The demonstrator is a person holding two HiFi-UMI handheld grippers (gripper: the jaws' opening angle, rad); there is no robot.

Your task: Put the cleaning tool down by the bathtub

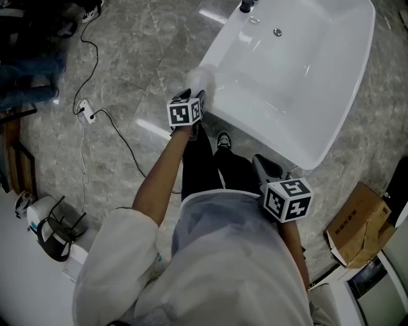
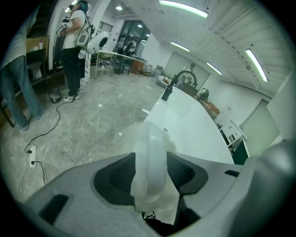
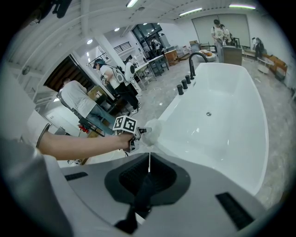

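A translucent white cleaning tool (image 1: 203, 79) rests at the near-left corner of the white bathtub (image 1: 299, 70). My left gripper (image 1: 195, 95) reaches to that corner. In the left gripper view the tool's looped handle (image 2: 149, 162) stands upright between the jaws, which are spread wide on either side of it and do not squeeze it. The right gripper view shows the left gripper (image 3: 132, 134) with the tool (image 3: 155, 129) at its tips on the tub's rim (image 3: 185, 152). My right gripper (image 1: 265, 167) hangs by the tub's near edge, shut and empty.
A black faucet (image 1: 245, 6) and knobs (image 3: 184, 84) sit at the tub's far end. On the grey marble floor lie a power strip with a cable (image 1: 86, 114), a cardboard box (image 1: 357, 224) at the right and a white device (image 1: 46, 223) at the left. A person (image 2: 72, 51) stands further off.
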